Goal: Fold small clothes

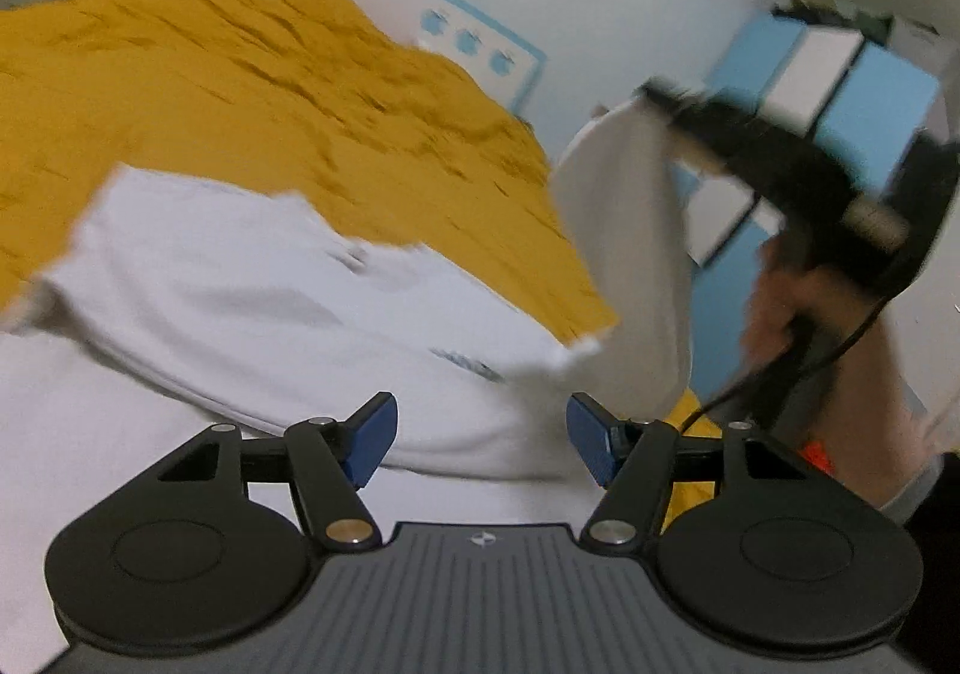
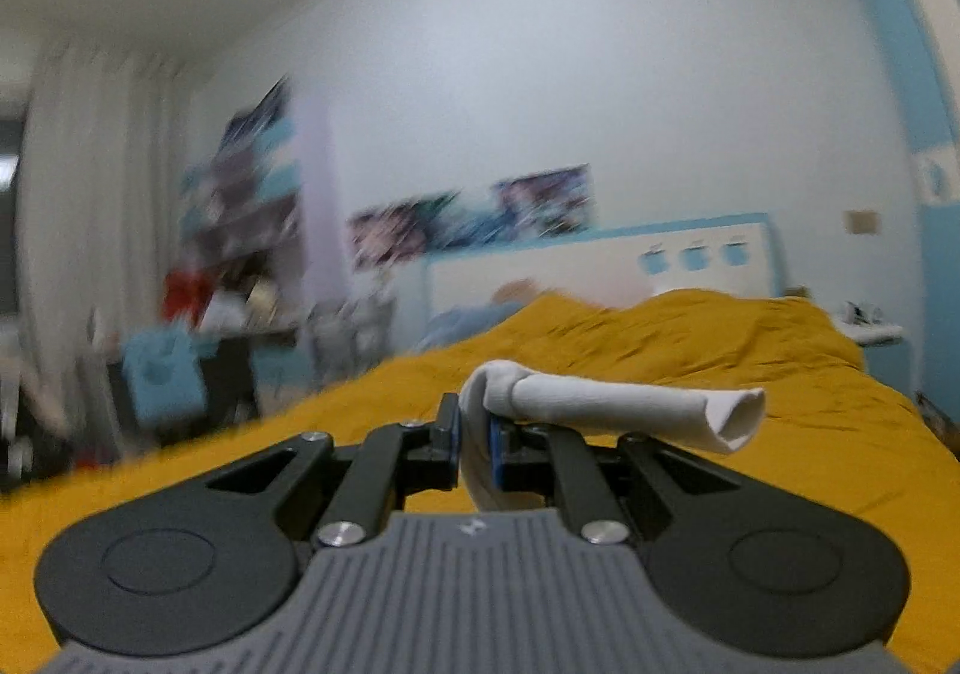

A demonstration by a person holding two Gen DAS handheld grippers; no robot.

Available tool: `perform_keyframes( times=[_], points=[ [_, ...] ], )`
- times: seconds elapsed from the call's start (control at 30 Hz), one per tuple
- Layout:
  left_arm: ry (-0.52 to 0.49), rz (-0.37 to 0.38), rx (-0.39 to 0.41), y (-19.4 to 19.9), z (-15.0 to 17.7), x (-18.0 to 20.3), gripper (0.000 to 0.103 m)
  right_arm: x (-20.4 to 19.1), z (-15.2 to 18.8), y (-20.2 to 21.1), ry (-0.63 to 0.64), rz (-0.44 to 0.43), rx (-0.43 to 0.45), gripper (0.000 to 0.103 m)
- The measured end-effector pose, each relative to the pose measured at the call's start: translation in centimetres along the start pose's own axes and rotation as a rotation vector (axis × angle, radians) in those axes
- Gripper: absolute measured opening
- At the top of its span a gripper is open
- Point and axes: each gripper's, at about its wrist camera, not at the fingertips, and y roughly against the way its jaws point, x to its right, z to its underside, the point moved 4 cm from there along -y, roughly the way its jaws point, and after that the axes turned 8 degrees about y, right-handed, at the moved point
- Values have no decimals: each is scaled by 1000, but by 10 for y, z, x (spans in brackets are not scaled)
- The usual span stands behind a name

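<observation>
Cloth was what my right gripper [image 2: 474,434] had: its blue pads were pinched tight on a white garment [image 2: 606,404], which bunched up over the fingers at the centre of the right wrist view and stuck out toward the right as a rolled tube with an open end. Behind it the mustard bedspread [image 2: 690,338] filled the lower and middle frame, with a white and blue headboard [image 2: 600,260] against the pale wall further up (posters there were too blurred to read).

In the left wrist view my left gripper [image 1: 480,437] stood with its fingers well apart and nothing between them, low in the frame. Just above them a white T-shirt [image 1: 288,278] lay spread across the lower left and centre, over the bedspread [image 1: 240,74]. At the right of that frame my right hand [image 1: 786,308] gripped the other black tool [image 1: 780,158], and the white garment [image 1: 624,230] hung down from its tip, its lower end near the T-shirt's right edge
</observation>
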Motion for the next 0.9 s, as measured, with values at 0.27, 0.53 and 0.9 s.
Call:
perform_keyframes(
  times=[0.27,0.53,0.9],
  points=[
    [38,-130,187,80,-40,-55,75,-213,151,-50,1036,-225,-324,66],
    [108,-152,142,59,-43,-76,75,-191,167,6,757,-212,-331,66],
    [311,-25,41,-32,-79,-110,75,-5,169,67,363,189,-433,67]
  ],
)
